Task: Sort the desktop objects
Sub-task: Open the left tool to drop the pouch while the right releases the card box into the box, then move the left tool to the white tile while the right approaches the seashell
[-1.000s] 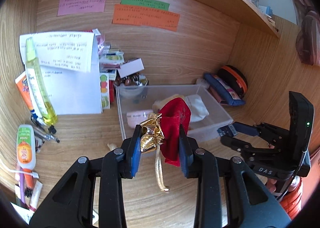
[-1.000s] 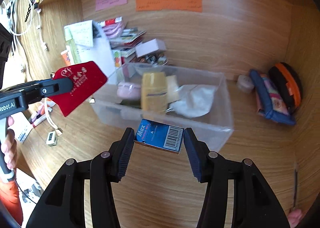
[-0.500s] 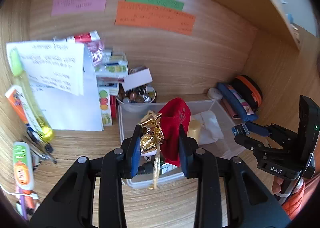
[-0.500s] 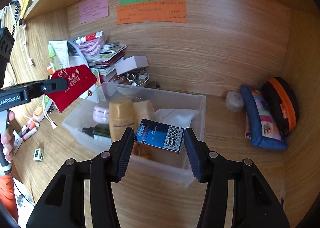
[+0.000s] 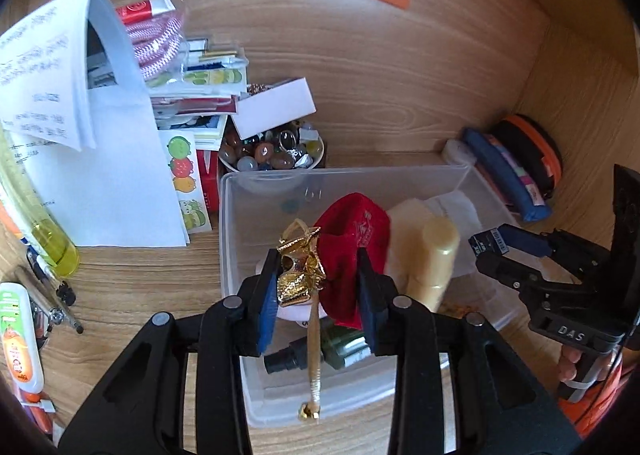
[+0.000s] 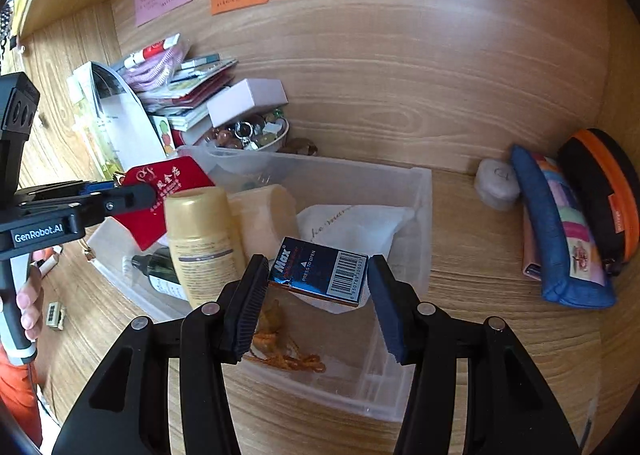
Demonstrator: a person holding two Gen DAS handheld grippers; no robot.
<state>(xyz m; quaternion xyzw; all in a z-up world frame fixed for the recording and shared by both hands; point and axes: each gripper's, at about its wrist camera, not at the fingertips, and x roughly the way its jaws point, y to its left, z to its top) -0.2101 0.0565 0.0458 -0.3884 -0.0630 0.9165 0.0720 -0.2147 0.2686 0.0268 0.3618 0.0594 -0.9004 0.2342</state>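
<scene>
- both grippers have moved from the desk to above the clear bin, ready to drop.
- left gripper clamps the red pouch.
- right gripper pinches the blue box.

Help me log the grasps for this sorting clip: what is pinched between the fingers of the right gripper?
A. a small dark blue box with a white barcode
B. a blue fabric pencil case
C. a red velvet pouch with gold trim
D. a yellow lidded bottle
A: the right gripper is shut on the small dark blue box with a white barcode, above the clear plastic bin.
</scene>
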